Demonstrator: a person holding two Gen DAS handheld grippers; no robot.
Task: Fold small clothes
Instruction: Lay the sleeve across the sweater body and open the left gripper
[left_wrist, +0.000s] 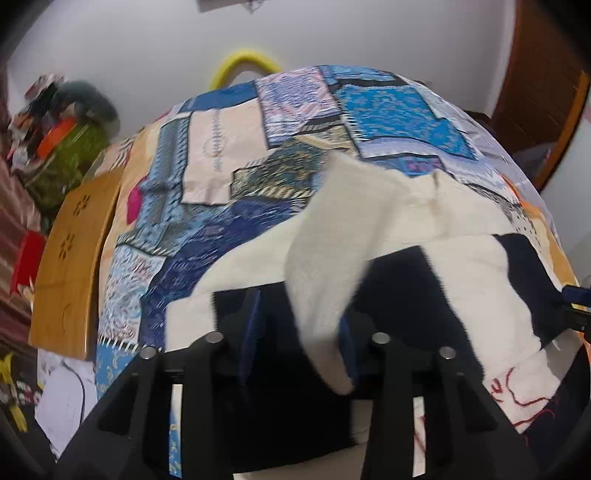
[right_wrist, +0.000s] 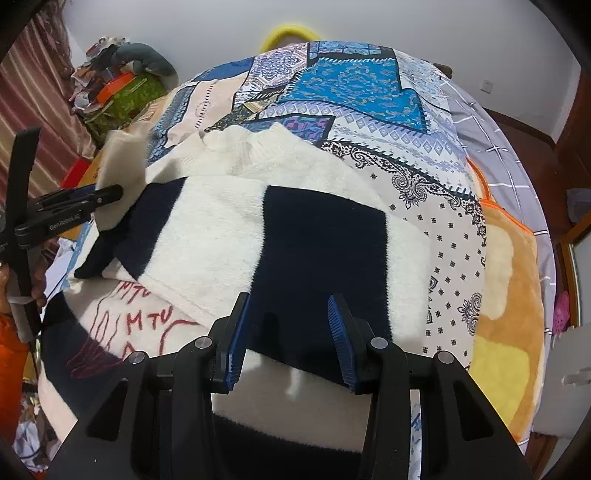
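A white and navy knitted sweater (right_wrist: 221, 229) with red stitched letters (right_wrist: 147, 317) lies spread on a patchwork bedsheet (right_wrist: 351, 85). Its white sleeve (left_wrist: 325, 240) stands lifted between the jaws of my left gripper (left_wrist: 301, 332). The sleeve leans on the right pad, and a dark gap shows beside the left pad. In the right wrist view the left gripper (right_wrist: 110, 194) comes in from the left with the sleeve (right_wrist: 122, 166) at its tip. My right gripper (right_wrist: 288, 339) is open over a navy patch near the sweater's lower edge, with nothing between its pads.
A wooden board (left_wrist: 74, 258) lies along the bed's left side, with a pile of bags and clutter (left_wrist: 62, 122) behind it. A yellow hoop (left_wrist: 243, 59) stands at the far end. An orange and yellow blanket (right_wrist: 509, 295) covers the right side.
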